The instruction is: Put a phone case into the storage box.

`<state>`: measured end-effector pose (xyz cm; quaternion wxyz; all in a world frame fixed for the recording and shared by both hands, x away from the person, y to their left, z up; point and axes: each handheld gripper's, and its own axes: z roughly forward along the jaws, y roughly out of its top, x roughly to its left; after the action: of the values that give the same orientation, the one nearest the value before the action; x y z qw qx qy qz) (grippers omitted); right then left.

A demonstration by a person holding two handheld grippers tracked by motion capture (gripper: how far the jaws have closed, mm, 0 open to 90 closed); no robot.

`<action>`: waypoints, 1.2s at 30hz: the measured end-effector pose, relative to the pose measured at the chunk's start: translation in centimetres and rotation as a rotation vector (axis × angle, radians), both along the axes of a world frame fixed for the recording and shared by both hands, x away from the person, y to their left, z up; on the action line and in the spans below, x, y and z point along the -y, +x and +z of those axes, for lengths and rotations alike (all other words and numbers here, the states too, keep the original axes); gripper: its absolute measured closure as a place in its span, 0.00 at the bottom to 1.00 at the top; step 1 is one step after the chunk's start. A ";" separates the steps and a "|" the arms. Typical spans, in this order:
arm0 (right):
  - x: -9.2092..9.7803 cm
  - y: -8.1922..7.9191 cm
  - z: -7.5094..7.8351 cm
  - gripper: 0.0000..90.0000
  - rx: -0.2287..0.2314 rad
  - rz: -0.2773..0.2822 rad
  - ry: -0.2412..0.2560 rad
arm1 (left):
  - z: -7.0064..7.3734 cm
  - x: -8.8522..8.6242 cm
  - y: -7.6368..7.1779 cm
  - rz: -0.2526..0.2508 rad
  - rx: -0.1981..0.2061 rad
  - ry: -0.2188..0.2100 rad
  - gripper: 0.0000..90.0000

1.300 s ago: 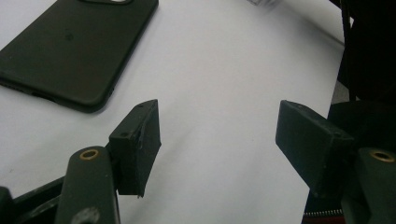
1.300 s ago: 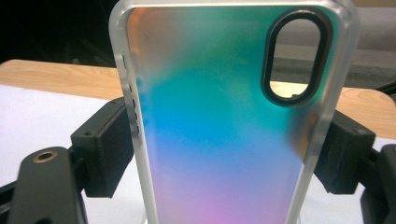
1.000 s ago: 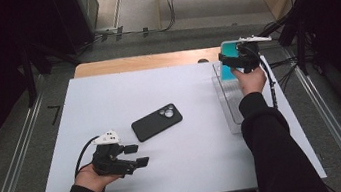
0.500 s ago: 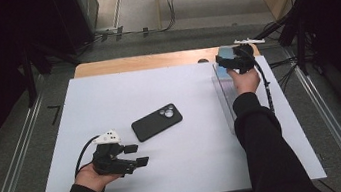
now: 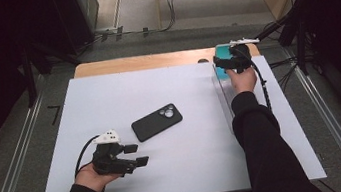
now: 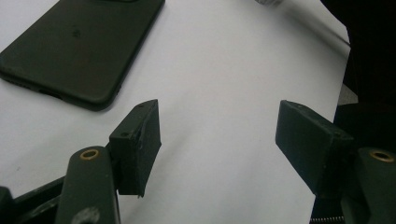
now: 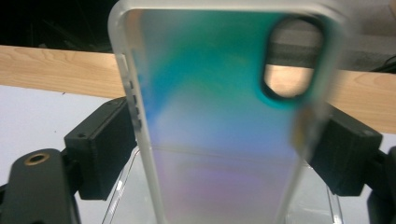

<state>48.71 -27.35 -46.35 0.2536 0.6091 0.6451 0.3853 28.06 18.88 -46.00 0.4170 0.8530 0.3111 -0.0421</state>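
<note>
Now the right gripper (image 5: 227, 64) is clamped on the case (image 7: 219, 112) by its long edges, camera cutout upward, lifted over a clear tray (image 5: 225, 101) at the table's (image 5: 196, 183) far right. Across the white top, the phone (image 5: 157, 122) lies face down near the middle, long axis slanting from near-left to far-right. It sits closer to the left gripper (image 5: 136, 154), whose jaws stand apart and empty, just near-left of it. I'd guess the case must travel left and toward the person to meet it.

iridescent teal phone case (image 7: 219, 116), upright, clamped at the table's far right; black phone (image 5: 157, 122) flat mid-table
</note>
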 end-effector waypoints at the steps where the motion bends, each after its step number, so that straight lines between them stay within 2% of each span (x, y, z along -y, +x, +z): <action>1: 0.1 0.1 -0.1 0.12 -0.011 0.005 0.014 | 0.0 0.0 0.0 0.001 0.000 0.005 0.35; 3: 0.1 0.2 -0.2 0.11 -0.030 0.008 0.040 | 0.0 -0.1 0.0 0.004 0.000 0.006 0.35; 9: 0.2 0.2 -0.2 0.10 -0.041 0.004 0.034 | 0.0 -0.1 0.0 0.007 0.000 0.001 0.35; 12: 0.4 -0.1 0.2 0.10 -0.053 -0.001 0.050 | 0.0 -0.2 0.1 0.010 -0.001 -0.005 0.35; 16: 0.5 -0.6 1.0 0.10 -0.070 0.005 0.035 | 0.0 -0.2 0.2 0.019 -0.005 -0.008 0.35; 20: 0.6 -1.6 1.9 0.10 -0.062 0.004 0.050 | 0.1 -0.3 0.2 0.025 -0.012 -0.013 0.35; 24: 0.5 -2.4 2.8 0.10 -0.075 0.029 0.048 | 0.1 -0.4 0.4 0.034 -0.016 -0.015 0.35; 29: 0.2 -4.1 3.9 0.10 -0.047 0.065 0.048 | 0.1 -0.4 0.6 0.034 -0.026 -0.015 0.35; 31: 0.0 -4.7 4.3 0.10 -0.056 0.085 0.047 | 0.1 -0.4 0.6 0.038 -0.030 -0.019 0.35; 33: -0.3 -5.3 4.5 0.10 -0.071 0.117 0.061 | 0.2 -0.4 0.7 0.037 -0.030 -0.018 0.35; 36: -1.0 -6.1 4.6 0.10 -0.090 0.194 0.077 | 0.2 -0.4 0.7 0.037 -0.029 -0.017 0.35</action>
<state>42.61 -26.33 -41.75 0.1621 0.5697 0.6966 0.4048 28.77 19.30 -45.75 0.4204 0.8428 0.3325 -0.0492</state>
